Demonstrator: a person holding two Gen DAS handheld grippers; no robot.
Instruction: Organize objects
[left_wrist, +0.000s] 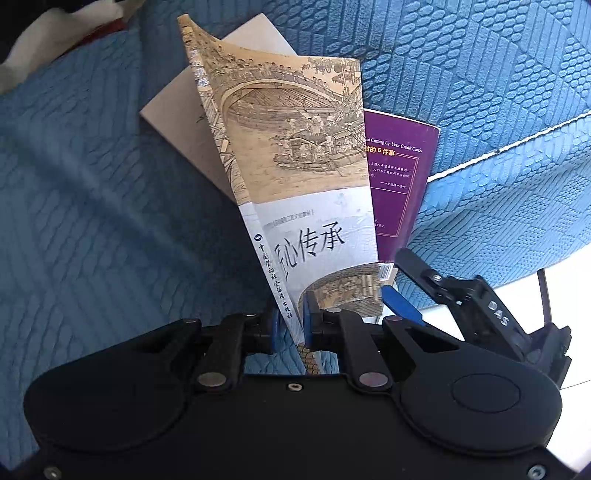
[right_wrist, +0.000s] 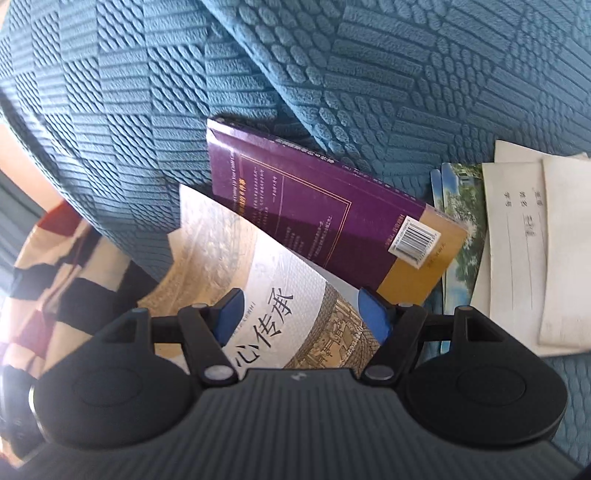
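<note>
— Jaws of the left gripper (left_wrist: 290, 325) are pressed nearly together on the lower edge of the painted-cover book (left_wrist: 295, 166), right at its spine. Is anything held by the other pair?

— Nothing is gripped there. The right gripper (right_wrist: 303, 314) is held wide, its blue pads apart, and the same painted-cover book (right_wrist: 266, 295) is seen between and just beyond them, untouched as far as can be told.

— Where is the purple book (left_wrist: 399, 177) placed?

— Ahead of the left jaws and to their right, half covered by the raised book. A white booklet (left_wrist: 177, 122) is seen behind it, to the left. Everything is laid on the blue textured sofa cover (left_wrist: 92, 203).

— And beyond the right jaws?

— The purple book (right_wrist: 325, 206) is found straight ahead; pale paper sheets (right_wrist: 532, 240) are spread off to the right.
</note>
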